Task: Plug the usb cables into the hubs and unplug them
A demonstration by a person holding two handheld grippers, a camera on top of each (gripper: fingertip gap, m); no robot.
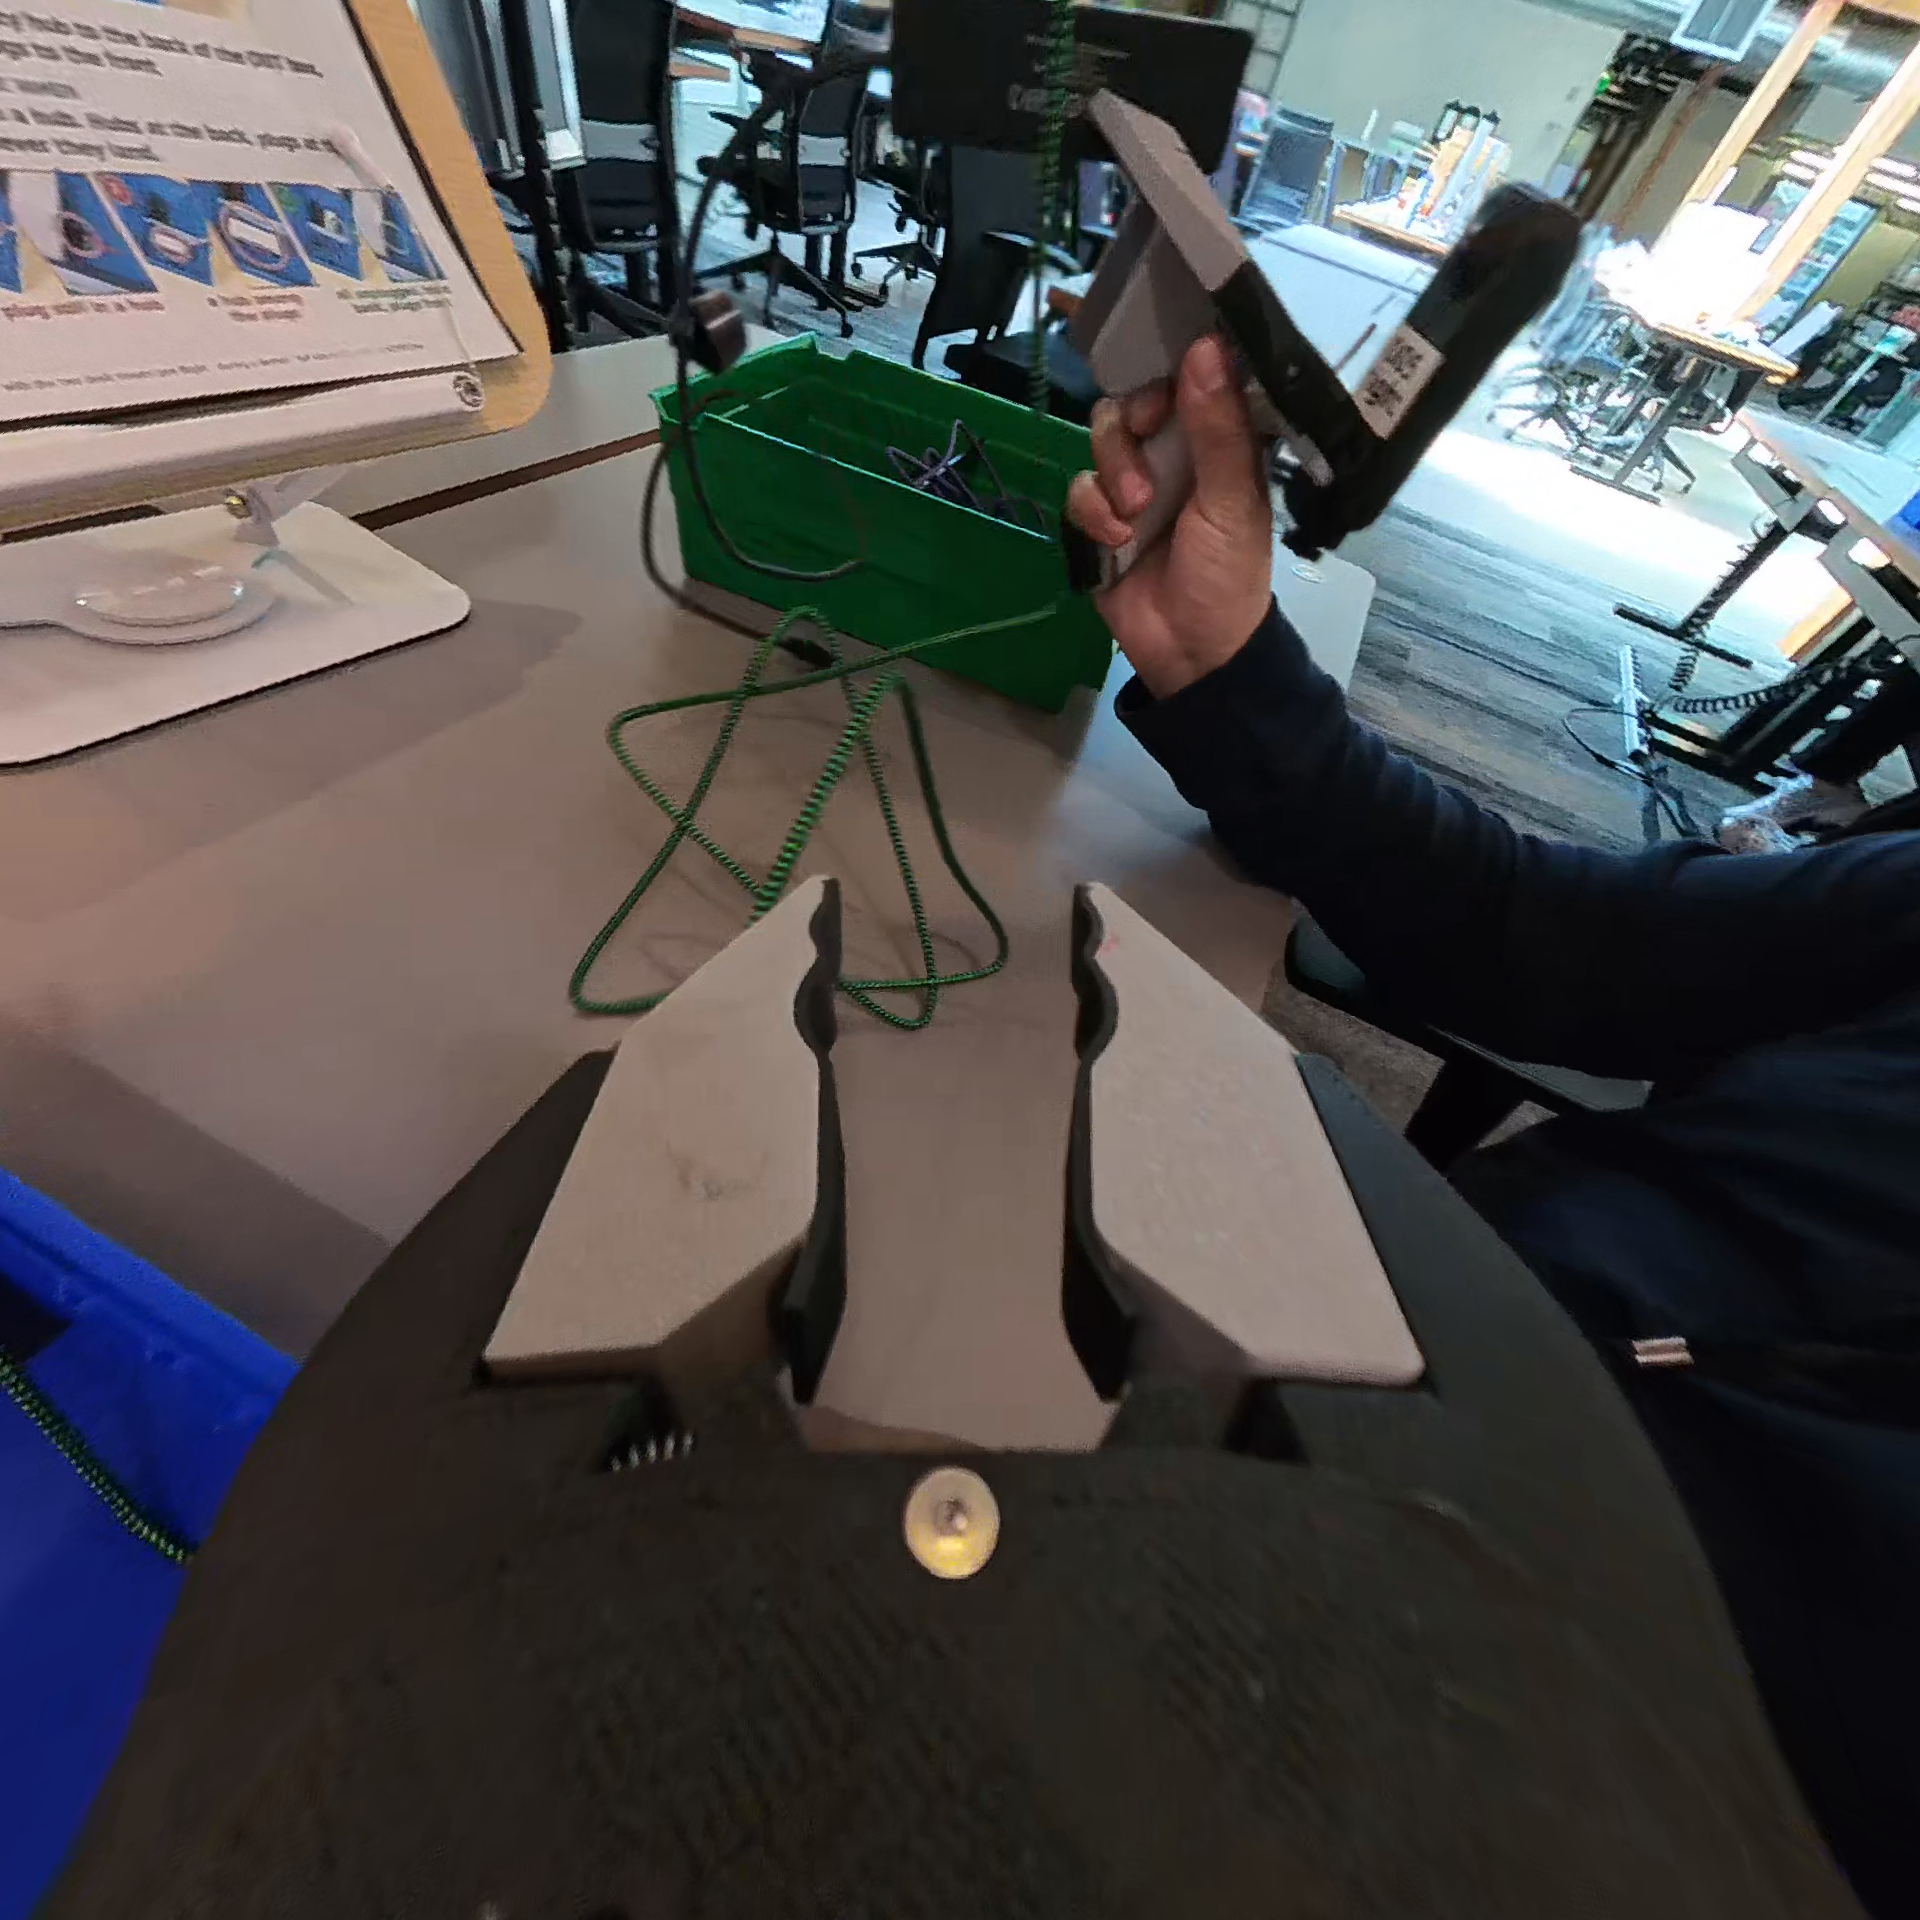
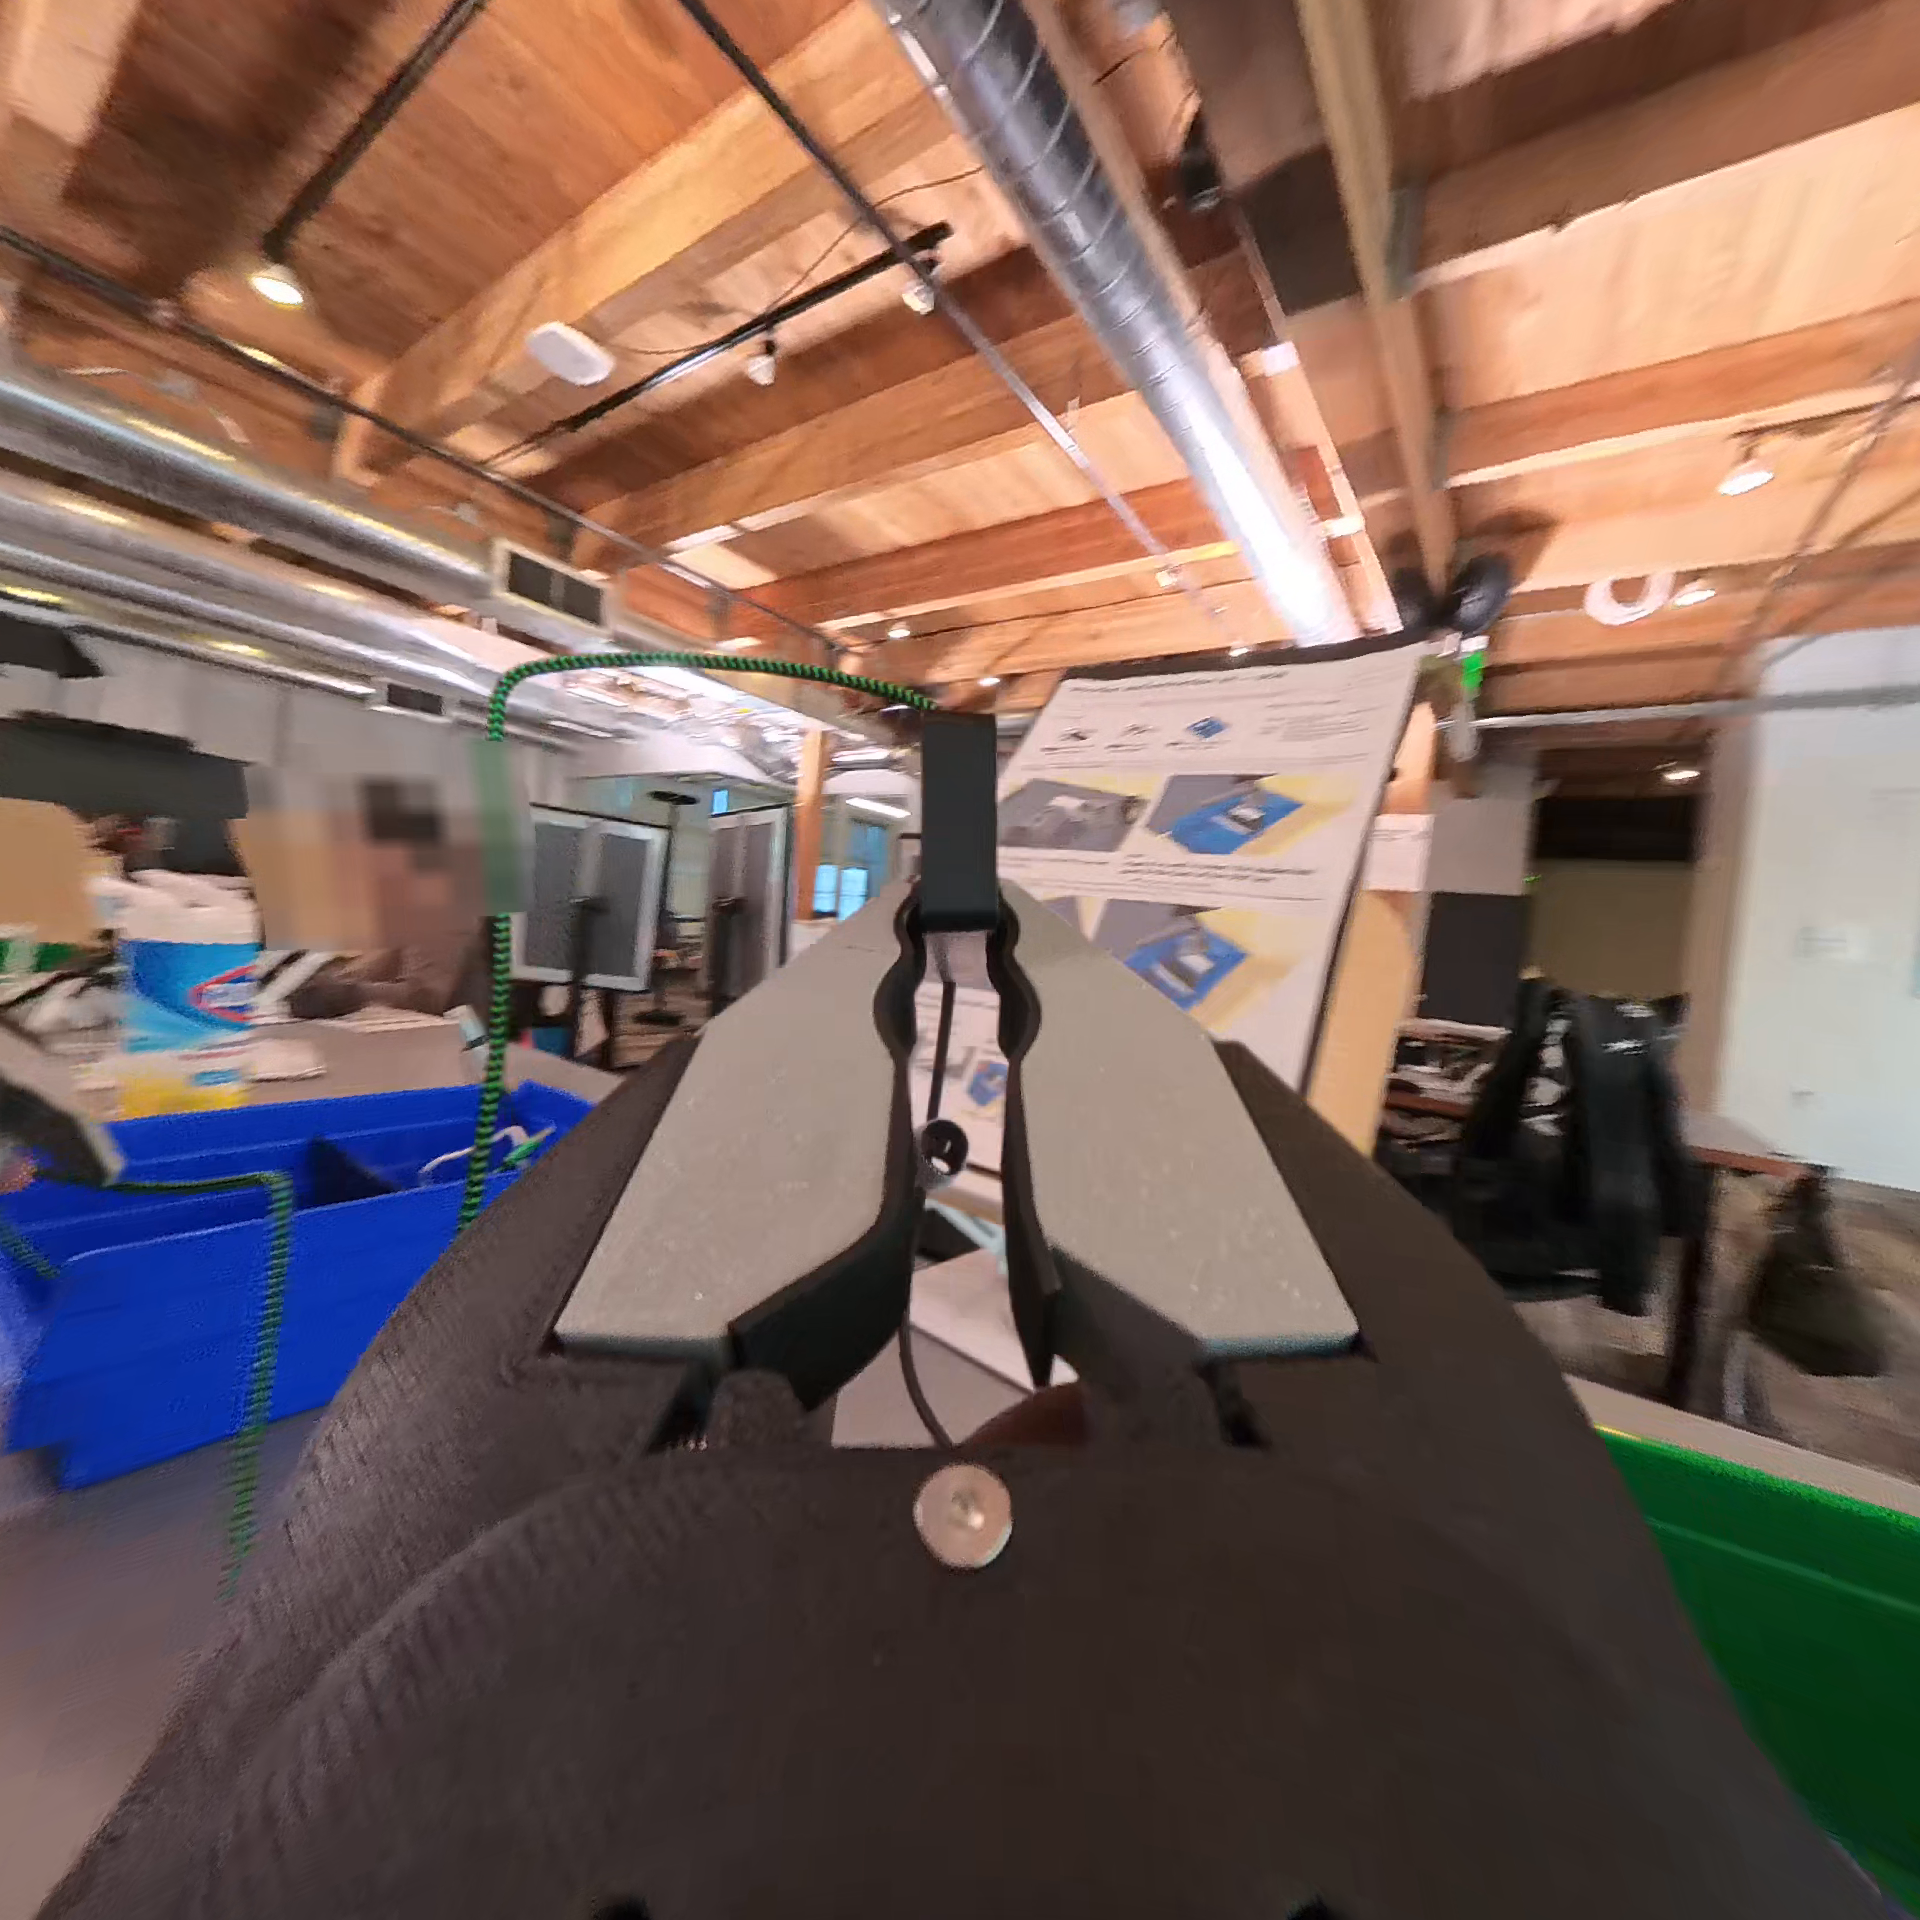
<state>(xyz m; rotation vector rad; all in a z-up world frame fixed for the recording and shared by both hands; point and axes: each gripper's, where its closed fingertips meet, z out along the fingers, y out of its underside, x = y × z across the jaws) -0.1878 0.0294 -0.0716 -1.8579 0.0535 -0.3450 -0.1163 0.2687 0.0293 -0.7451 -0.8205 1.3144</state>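
My right gripper (image 2: 956,925) is shut on the black USB plug (image 2: 956,821) of a green braided cable (image 2: 707,665). The plug's body sticks out past the fingertips and its metal end points back between the fingers. The cable arcs left and hangs down. In the left wrist view a hand holds that gripper (image 1: 1112,125) raised above the table, and the cable (image 1: 790,831) lies in loops on the table. My left gripper (image 1: 954,920) is open and empty, low over the table just short of the loops. A small dark block (image 1: 717,322) hangs blurred on a black cable.
A green bin (image 1: 862,540) with purple cable in it stands behind the loops. A blue bin (image 1: 104,1455) is at my left, also in the right wrist view (image 2: 208,1247). An instruction board (image 1: 208,208) on a white stand is at the table's (image 1: 312,935) back left. One gripper's finger ends stand about 25 cm off the other's.
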